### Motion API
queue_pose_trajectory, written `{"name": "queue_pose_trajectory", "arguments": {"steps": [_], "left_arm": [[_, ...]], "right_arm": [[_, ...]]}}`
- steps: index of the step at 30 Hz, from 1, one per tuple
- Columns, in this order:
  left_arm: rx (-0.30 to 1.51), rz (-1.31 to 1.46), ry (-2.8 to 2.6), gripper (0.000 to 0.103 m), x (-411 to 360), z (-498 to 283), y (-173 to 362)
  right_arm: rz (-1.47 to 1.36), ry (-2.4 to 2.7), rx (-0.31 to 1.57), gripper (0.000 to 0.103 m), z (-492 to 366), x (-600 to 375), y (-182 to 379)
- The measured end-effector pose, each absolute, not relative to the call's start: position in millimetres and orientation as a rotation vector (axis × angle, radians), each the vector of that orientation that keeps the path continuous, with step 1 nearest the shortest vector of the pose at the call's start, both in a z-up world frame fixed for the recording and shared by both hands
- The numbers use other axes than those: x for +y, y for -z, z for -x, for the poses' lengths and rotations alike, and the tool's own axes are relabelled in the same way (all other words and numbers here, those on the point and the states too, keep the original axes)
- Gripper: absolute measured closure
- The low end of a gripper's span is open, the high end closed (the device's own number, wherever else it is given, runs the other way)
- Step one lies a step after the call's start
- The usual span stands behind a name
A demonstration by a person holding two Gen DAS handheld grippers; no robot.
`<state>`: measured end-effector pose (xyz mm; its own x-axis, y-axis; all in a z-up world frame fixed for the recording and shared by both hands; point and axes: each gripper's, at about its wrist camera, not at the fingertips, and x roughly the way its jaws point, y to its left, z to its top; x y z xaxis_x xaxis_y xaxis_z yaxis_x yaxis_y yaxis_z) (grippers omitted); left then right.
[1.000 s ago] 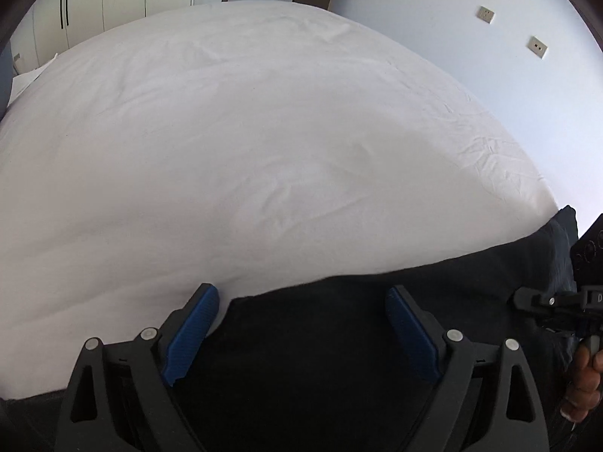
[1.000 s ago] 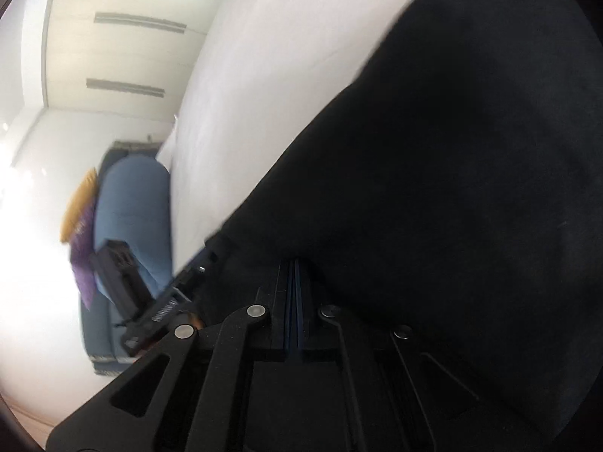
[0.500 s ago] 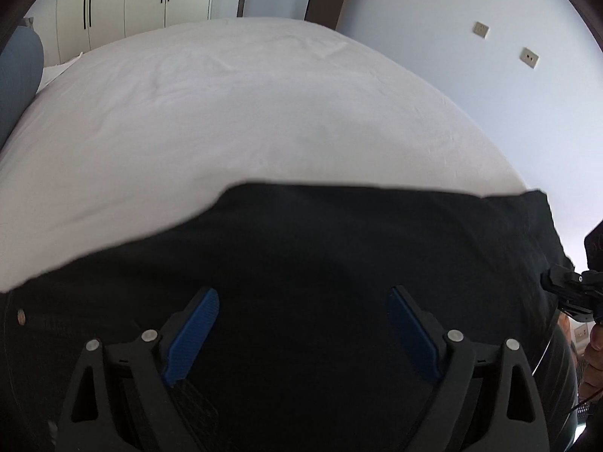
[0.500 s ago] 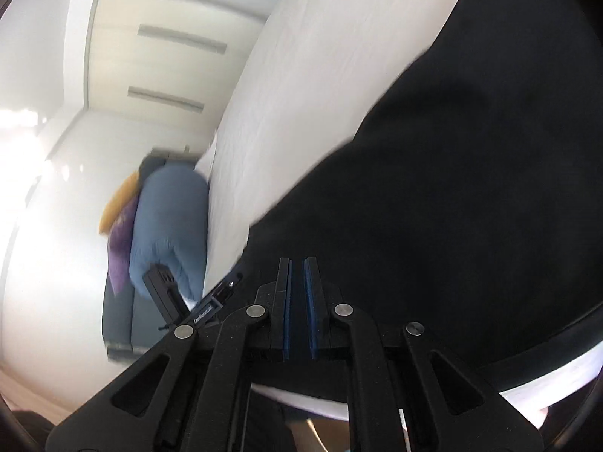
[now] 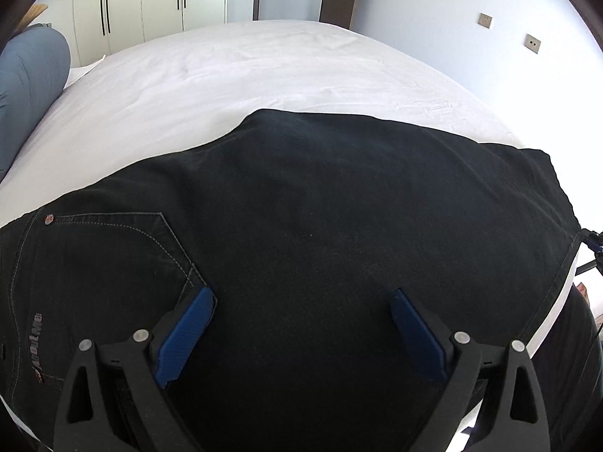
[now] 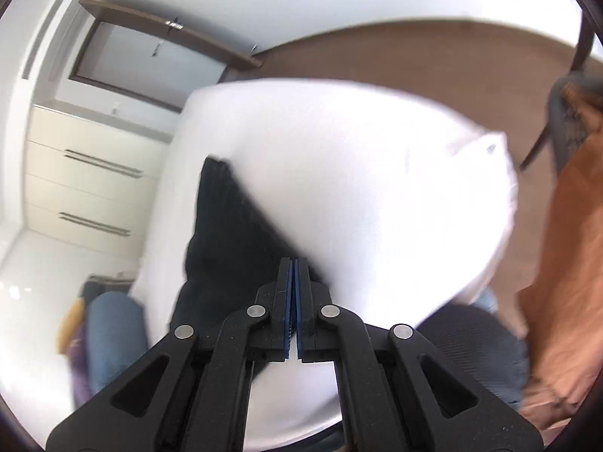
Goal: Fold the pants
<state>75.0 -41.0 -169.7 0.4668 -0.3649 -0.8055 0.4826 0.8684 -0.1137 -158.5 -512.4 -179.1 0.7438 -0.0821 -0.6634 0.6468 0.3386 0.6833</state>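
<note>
Left wrist: pants over bed.

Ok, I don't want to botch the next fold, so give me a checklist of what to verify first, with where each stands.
1. Left gripper open: ok, its jaws stand wide apart over the pants.
2. Right gripper empty: cannot tell; its jaws are together at the pants' edge, view blurred.
3. Pants lying flat on the bed: ok, no big wrinkles in the left view.
4. Pocket side up: ok.
5. Room on the bed beyond the pants: ok, bare sheet there.
</note>
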Motion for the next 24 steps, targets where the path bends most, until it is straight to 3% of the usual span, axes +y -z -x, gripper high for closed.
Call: {"name": "queue_pose_trajectory", "arguments": {"steps": [3, 4, 5, 6, 8, 12, 18, 24], "left_arm": [[0.969, -0.138, 0.51, 0.005, -39.1, -64.3, 166.6], [0.981, -0.121, 0.513, 0.005, -38.2, -62.2, 161.9], [0.985, -0.092, 0.527, 0.005, -37.1, -58.2, 155.2], [0.979, -0.062, 0.544, 0.005, -38.0, -56.5, 148.8], [0.952, -0.023, 0.569, 0.001, -45.1, -54.8, 134.8], [0.924, 0.043, 0.618, 0.0, -64.4, -57.9, 113.9], [0.954, 0.1, 0.654, 0.0, -94.7, -70.7, 112.8], [1.017, 0.085, 0.721, 0.0, -118.9, -65.1, 124.4]], "right_arm": [[-1.201, 0.562, 0.486, 0.095, 201.3, -548.1, 165.9], [-1.232, 0.537, 0.459, 0.091, 216.4, -553.8, 162.7], [-1.245, 0.518, 0.45, 0.08, 218.5, -545.2, 159.7], [-1.265, 0.486, 0.446, 0.047, 221.8, -546.0, 158.1], [-1.337, 0.401, 0.427, 0.0, 201.8, -531.8, 163.6], [-1.382, 0.336, 0.399, 0.0, 155.2, -472.5, 172.2], [-1.478, 0.282, 0.385, 0.001, 122.0, -457.9, 196.9], [-1.491, 0.246, 0.383, 0.016, 126.5, -463.3, 210.9]]}}
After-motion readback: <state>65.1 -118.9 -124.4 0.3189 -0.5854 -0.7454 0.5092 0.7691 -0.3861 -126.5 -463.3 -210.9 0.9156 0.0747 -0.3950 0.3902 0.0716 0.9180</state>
